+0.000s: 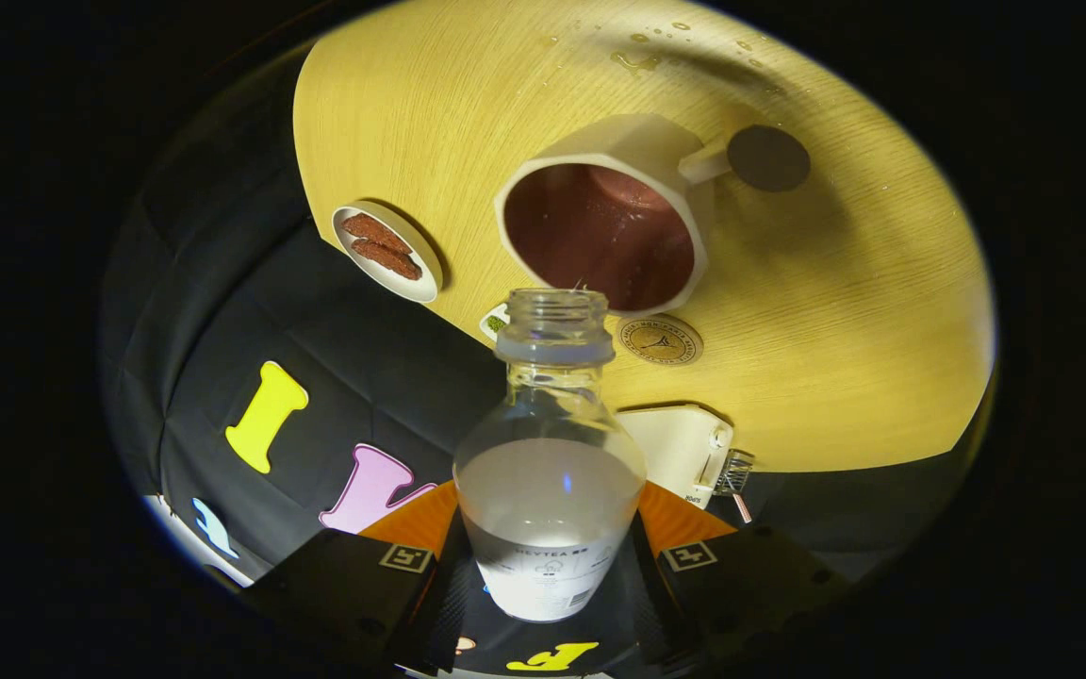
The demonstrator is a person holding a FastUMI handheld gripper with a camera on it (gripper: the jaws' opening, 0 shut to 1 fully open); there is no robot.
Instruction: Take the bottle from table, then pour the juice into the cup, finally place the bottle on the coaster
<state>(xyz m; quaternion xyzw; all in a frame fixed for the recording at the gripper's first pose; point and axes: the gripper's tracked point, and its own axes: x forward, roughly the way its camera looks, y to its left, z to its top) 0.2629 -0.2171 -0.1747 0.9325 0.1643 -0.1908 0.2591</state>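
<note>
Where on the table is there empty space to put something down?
Bare wood lies beyond the white faceted cup and beside the round dark coaster. It is crowded near the clear plastic bottle in the gripper: small white dish, round tan sticker, white box.

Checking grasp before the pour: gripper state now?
Gripper: shut on the bottle, both fingers pressing its lower body, mouth tipped toward the cup.
</note>
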